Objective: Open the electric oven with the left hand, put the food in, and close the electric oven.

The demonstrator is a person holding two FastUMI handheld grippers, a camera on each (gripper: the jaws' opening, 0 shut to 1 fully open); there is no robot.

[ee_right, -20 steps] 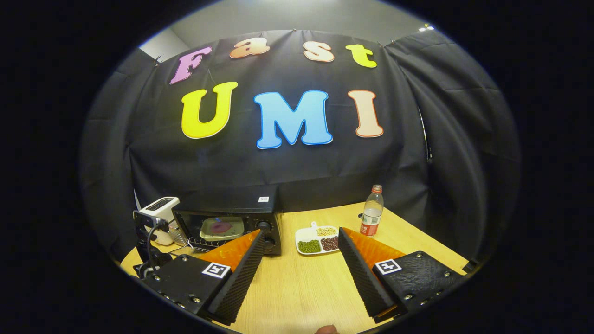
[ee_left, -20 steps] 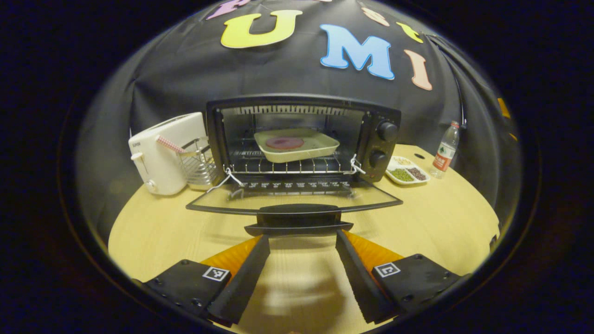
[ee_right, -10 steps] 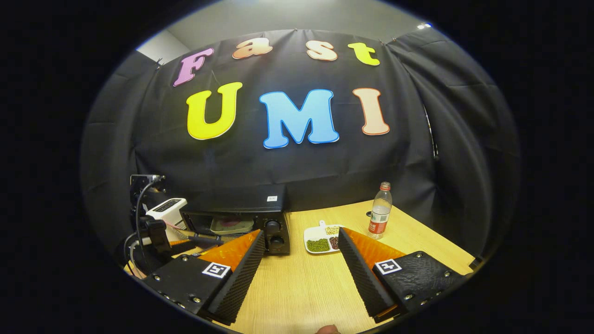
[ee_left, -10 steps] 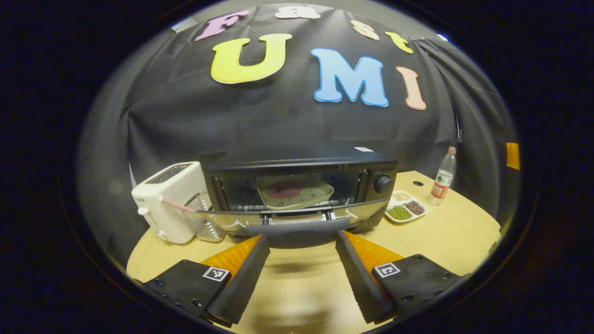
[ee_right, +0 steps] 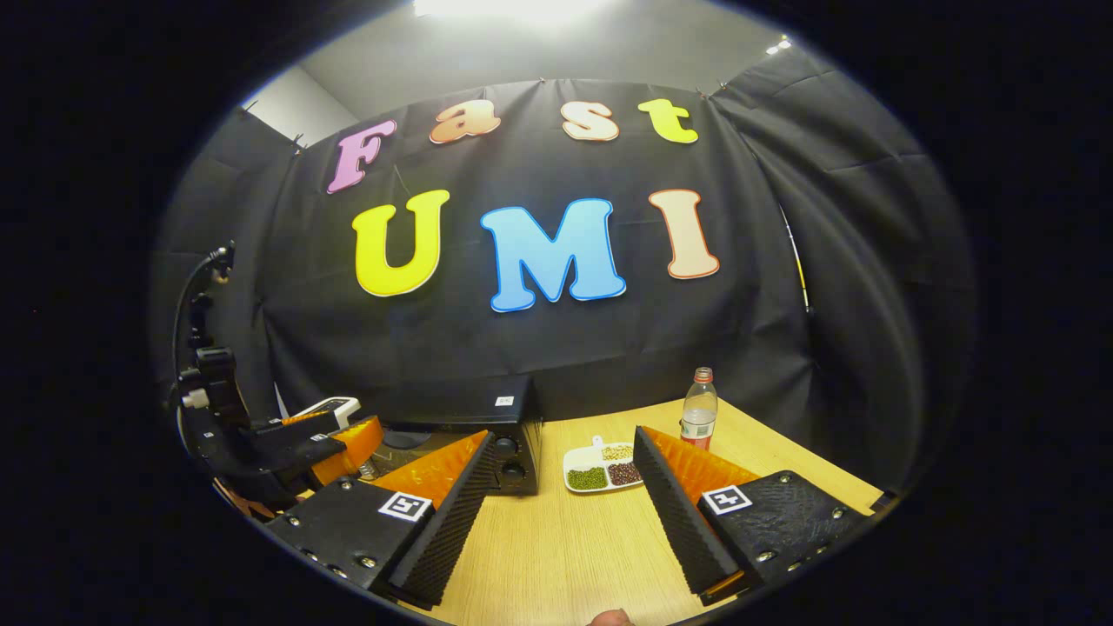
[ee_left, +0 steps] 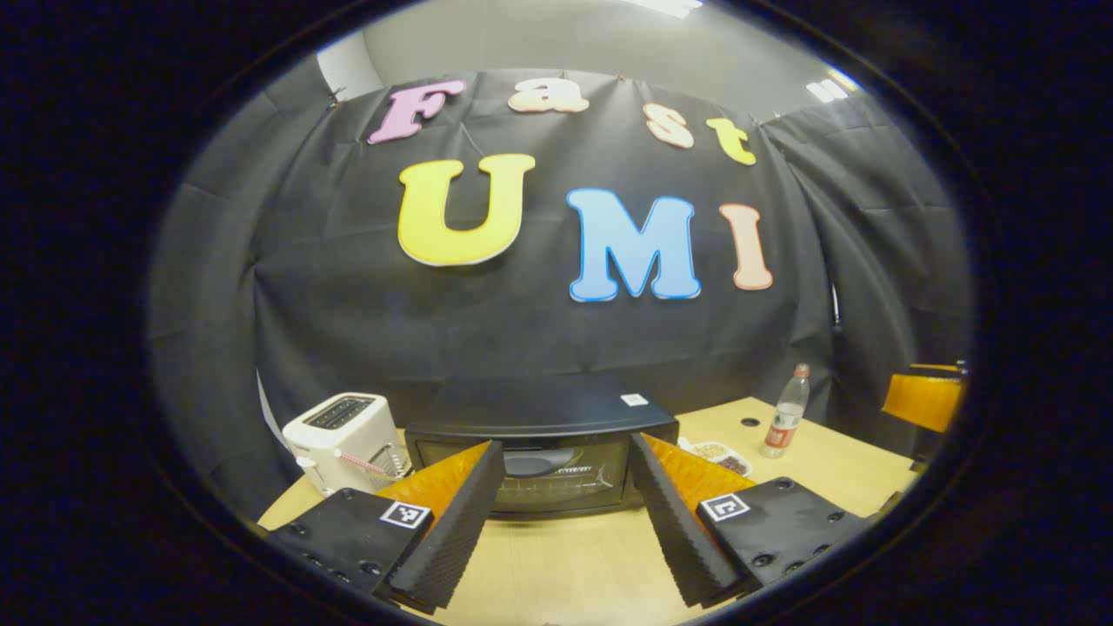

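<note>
Oven (ee_left: 543, 456) door shut with food inside; both grippers, left (ee_left: 556, 513) and right (ee_right: 556, 513), spread wide, empty, clear of it.

The desk (ee_left: 565, 565) carries a toaster (ee_left: 339, 439) far left, oven (ee_left: 543, 456), bean dish (ee_right: 600, 468), bottle (ee_right: 697, 407) right.

Black-draped booth (ee_right: 556, 339), wooden table (ee_right: 574, 548)

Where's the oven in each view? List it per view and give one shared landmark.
Left gripper view: oven low centre, between the left gripper's fingers, door shut.
Right gripper view: oven lower left, partly behind one finger.
Shared landmark: bottle, right of the oven.
</note>
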